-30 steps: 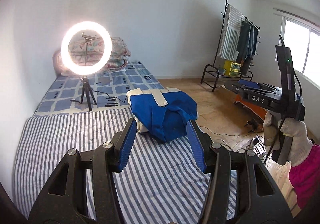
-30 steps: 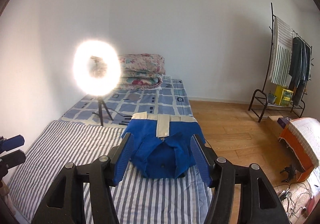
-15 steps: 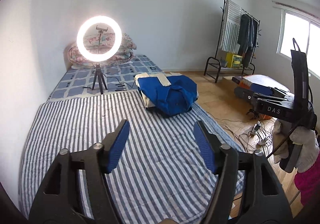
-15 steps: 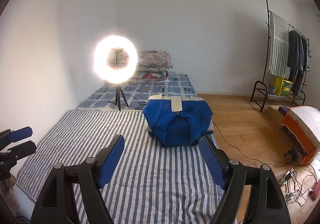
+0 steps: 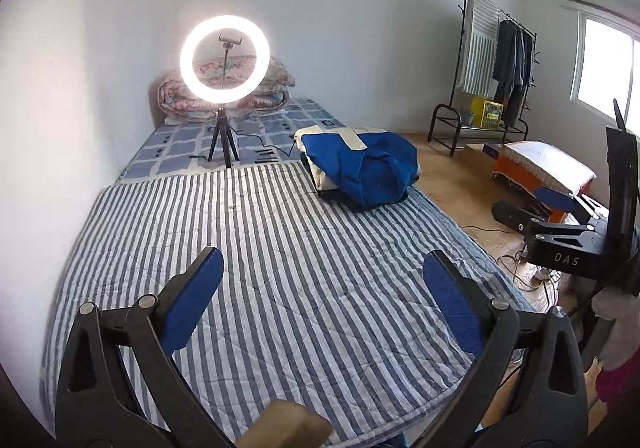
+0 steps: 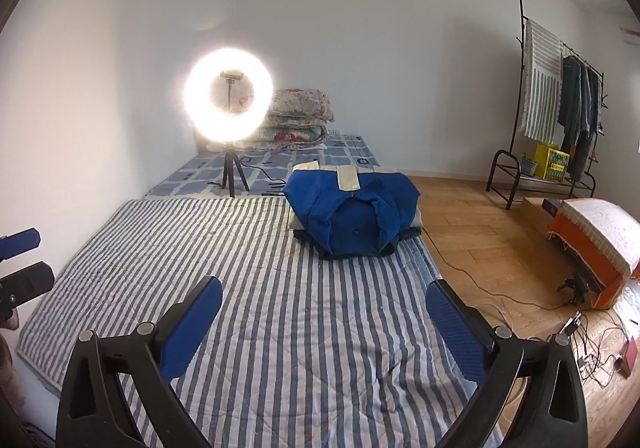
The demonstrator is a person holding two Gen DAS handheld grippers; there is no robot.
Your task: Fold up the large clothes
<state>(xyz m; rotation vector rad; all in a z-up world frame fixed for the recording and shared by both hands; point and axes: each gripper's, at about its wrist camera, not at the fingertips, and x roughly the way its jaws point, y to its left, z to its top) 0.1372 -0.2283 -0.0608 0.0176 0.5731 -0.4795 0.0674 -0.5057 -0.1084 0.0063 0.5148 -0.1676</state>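
Folded blue garment [image 6: 354, 214] sits atop a stack at the far right edge of the striped bed cover [image 6: 280, 328], near the ring light [image 6: 228, 100]. Right gripper [image 6: 324, 312] faces it nearly head-on, well apart; left gripper [image 5: 322, 288] sees it ahead and to the right. Both sets of jaws opening wide, nothing between them. Stack's long axis runs across the bed. Right hand judged nearer.

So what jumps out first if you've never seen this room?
The glowing ring light on its tripod, far end of the bed beside the left wall. Then the folded blue garment atop a small stack near the striped blanket's right edge. Up close, each gripper's blue-padded jaws frame the view, opening with nothing between them: left gripper, right gripper.
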